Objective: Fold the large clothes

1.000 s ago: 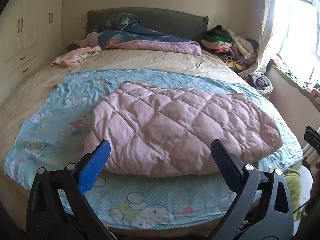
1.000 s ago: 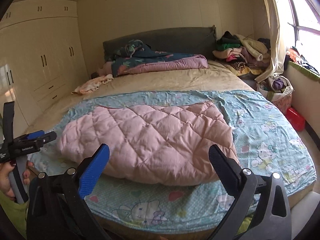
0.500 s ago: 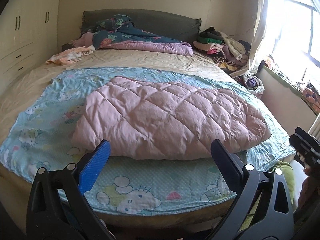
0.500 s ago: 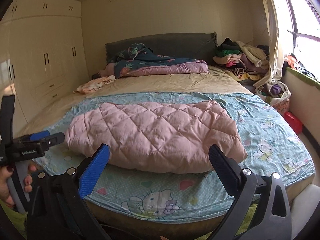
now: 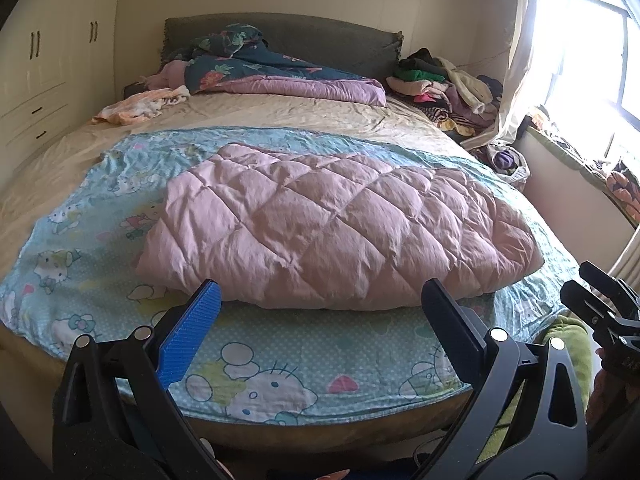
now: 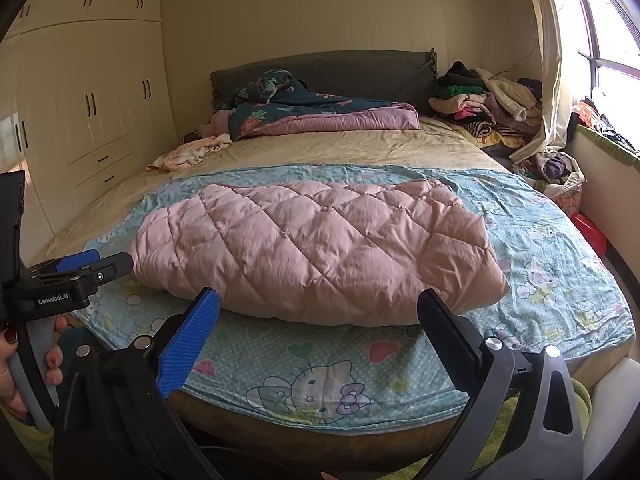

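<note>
Left wrist view first: my left gripper [image 5: 320,312] is spread wide with nothing in it, hovering at the bottom of the frame just short of the folded pink quilted coat [image 5: 336,228], which sits mid-frame on the cartoon-print sheet [image 5: 260,376]. Compared with a second ago the coat looks a bit higher and more centred, and the right gripper [image 5: 600,304] has crept further in at the right edge. Right wrist view: my right gripper [image 6: 320,308] is wide apart too, empty. The coat [image 6: 320,248] fills the middle, the left gripper [image 6: 84,276] pokes in at the left edge beside it, nearer than before.
</note>
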{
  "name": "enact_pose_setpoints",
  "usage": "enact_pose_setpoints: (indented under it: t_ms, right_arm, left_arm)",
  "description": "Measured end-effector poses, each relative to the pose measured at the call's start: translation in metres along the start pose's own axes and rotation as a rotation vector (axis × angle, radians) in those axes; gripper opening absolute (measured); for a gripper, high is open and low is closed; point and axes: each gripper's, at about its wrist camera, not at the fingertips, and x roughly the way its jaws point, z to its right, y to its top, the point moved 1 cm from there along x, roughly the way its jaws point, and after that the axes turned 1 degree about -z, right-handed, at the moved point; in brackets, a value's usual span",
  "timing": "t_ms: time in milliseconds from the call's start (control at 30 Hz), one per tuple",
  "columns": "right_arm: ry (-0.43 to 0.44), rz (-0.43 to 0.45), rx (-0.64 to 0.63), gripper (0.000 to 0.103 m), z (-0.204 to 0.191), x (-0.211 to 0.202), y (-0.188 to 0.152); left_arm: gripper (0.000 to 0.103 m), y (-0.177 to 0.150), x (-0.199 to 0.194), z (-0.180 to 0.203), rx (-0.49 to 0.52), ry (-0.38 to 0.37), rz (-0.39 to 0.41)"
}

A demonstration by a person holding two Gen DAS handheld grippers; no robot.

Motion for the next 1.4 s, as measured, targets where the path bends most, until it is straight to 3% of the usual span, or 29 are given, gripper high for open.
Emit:
enact_pose_setpoints:
  t_ms: [1400]
  right_arm:
    - [-0.011, 0.003, 0.005, 0.099, 0.0009, -0.0001, 0.0016]
  left_arm:
    - [0.094, 0.0014, -0.0039, -0.0051, 0.008, 0.034, 0.001]
